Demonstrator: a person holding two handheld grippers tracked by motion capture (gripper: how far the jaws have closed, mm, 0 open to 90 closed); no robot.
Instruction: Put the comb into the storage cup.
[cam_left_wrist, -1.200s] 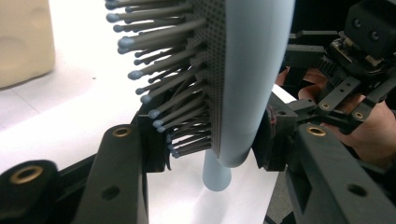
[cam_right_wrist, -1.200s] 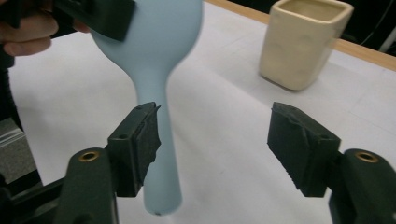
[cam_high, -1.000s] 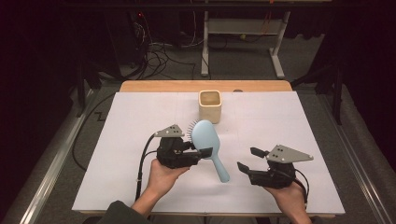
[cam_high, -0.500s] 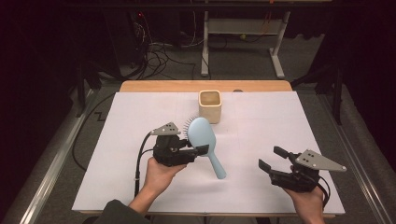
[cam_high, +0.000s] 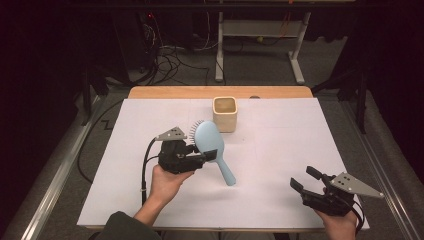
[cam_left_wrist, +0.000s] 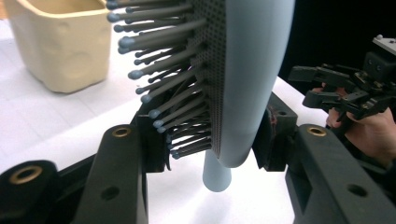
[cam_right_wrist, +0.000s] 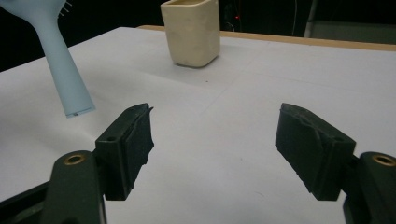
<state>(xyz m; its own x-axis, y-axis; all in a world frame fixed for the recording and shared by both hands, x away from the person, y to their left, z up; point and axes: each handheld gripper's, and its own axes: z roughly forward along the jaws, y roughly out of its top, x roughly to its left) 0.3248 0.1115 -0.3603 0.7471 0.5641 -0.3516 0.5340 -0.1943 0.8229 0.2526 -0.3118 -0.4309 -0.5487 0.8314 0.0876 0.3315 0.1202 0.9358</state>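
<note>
Bristles and pale blue back of a hairbrush (cam_left_wrist: 247, 79) crowd the middle of the left gripper view, its upper end cut off by the top edge, so the full outline of the head cannot be made out there. The left gripper (cam_left_wrist: 210, 144) is clamped across the lower part of the head, one pad pressed among the bristles, the other against the smooth back; part of each pad is hidden behind the brush. Below the clamp, a short stub of handle points down toward the white table sheet (cam_left_wrist: 56, 121).

From the high view, left of centre, the left gripper (cam_high: 206, 156) holds the hairbrush (cam_high: 212, 145) tilted, handle slanting toward the lower right; whether the handle tip touches the sheet cannot be told. Just beyond the brush head, near the top centre of the sheet, stands a cream cup (cam_high: 225, 114), its inside too dim to read.

At the lower right corner, the right gripper (cam_high: 306, 179) sits low over the sheet with its jaws spread apart and nothing between them; the hand (cam_high: 342, 225) holding it is cut off by the bottom edge.
</note>
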